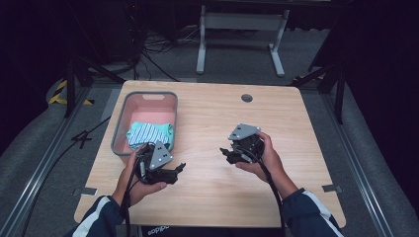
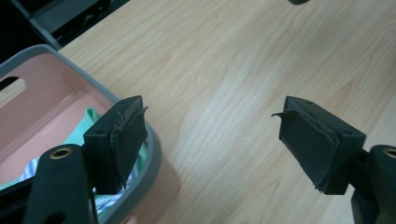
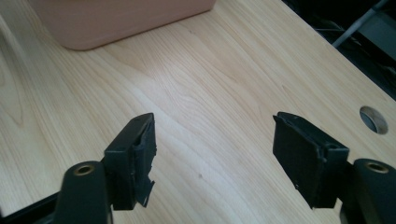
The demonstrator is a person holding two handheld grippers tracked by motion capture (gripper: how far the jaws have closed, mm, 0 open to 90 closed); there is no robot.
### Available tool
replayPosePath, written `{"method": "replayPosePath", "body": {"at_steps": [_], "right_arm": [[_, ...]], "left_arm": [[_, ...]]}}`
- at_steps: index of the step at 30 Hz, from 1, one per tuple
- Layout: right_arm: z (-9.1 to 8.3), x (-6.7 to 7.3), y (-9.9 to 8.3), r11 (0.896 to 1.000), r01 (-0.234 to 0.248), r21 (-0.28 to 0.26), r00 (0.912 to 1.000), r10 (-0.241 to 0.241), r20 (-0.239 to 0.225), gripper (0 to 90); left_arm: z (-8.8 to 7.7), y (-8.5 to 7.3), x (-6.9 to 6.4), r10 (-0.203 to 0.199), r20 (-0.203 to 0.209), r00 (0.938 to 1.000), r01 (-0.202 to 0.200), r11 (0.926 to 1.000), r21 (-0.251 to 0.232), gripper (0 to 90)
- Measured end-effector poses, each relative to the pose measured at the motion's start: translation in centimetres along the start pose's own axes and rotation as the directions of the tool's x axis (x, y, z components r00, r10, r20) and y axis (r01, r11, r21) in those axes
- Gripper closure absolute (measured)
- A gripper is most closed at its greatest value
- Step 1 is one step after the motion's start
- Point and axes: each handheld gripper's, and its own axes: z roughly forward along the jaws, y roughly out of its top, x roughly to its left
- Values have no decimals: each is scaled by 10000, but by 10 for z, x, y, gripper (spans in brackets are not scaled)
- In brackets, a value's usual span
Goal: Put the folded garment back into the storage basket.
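Observation:
A pink basin with a grey rim (image 1: 146, 106) stands on the left part of the wooden table (image 1: 217, 197). Inside it lies a folded cloth with blue-white stripes and green (image 1: 148, 133). My left gripper (image 1: 179, 169) hovers over the table just in front of the basin's near right corner, jaws wide apart and empty. In the left gripper view the basin's rim (image 2: 156, 154) passes behind the left pad (image 2: 128, 140), with the cloth (image 2: 86, 122) inside. My right gripper (image 1: 226, 153) is held mid-table, open, with bare wood between its pads (image 3: 306, 158).
A round cable hole (image 1: 247, 98) sits near the table's far edge, also seen in the right gripper view as the hole (image 3: 373, 120). The basin's pink wall (image 3: 116, 21) is at the top. A white frame (image 1: 241, 29) stands on the floor beyond the table.

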Motion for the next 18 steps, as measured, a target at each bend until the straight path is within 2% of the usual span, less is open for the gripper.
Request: {"method": "replayPosePath", "body": {"at_steps": [3, 4, 5, 7, 8, 12, 18], "right_arm": [[-3, -2, -7, 9999, -64, 95, 9999, 63, 157, 318], [-7, -5, -17, 9998, -165, 111, 9997, 163, 184, 318], [-7, -5, -17, 9998, -165, 111, 9997, 163, 184, 318], [-10, -8, -30, 9993, -220, 292, 9991, 209, 359, 315], [-11, -8, -34, 9993, -226, 309, 9990, 214, 388, 313], [-12, -10, -45, 9993, -244, 295, 9994, 236, 257, 310], [-16, -13, -74, 9974, -518, 502, 9975, 493, 503, 303]], "left_arm": [[4, -1, -5, 69, 174, 9998, -70, 10000, 63, 231], [6, -1, -6, 136, 206, 9997, -138, 9999, 99, 228], [7, -2, -8, 226, 244, 9994, -230, 9996, 148, 228], [11, -2, -11, 237, 387, 9990, -244, 9996, 171, 227], [15, -3, -14, 389, 428, 9983, -402, 9987, 307, 227], [21, -6, -19, 547, 417, 9976, -570, 9968, 552, 228], [32, -10, -27, 893, 557, 9945, -941, 9914, 905, 225]]}}
